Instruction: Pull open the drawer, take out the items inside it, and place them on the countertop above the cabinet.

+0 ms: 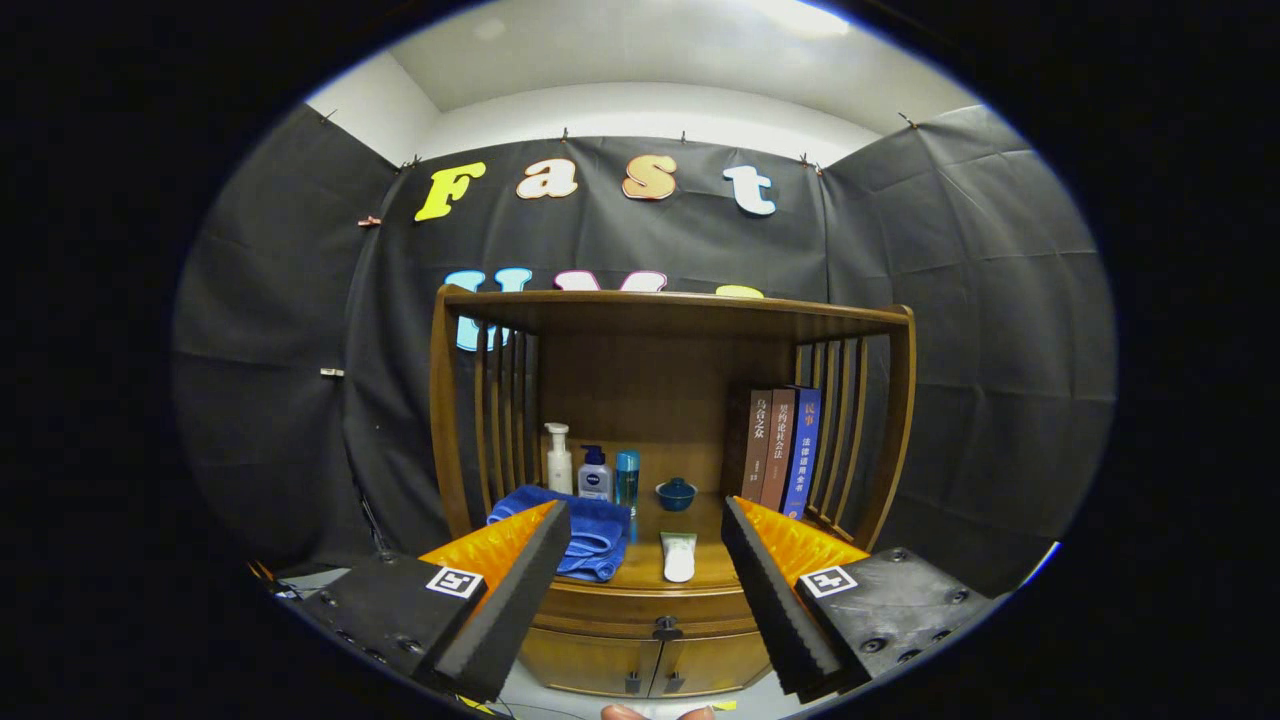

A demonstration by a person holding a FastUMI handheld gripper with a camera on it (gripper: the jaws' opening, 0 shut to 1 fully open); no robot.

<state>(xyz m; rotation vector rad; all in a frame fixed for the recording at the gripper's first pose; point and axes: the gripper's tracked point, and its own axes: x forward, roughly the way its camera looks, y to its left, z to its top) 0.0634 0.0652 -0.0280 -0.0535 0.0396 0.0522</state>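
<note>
Wooden cabinet [660,600], drawer [650,608] shut, stands against black cloth beyond the spread, empty tongs [645,560].

I hold the gripper [645,580] level, and its two fingers [500,610] stand wide apart with nothing between them. They touch nothing. The foam pads face each other, and each finger carries a small square marker on top. Under the fingers I see my fingertips [655,712].
</note>
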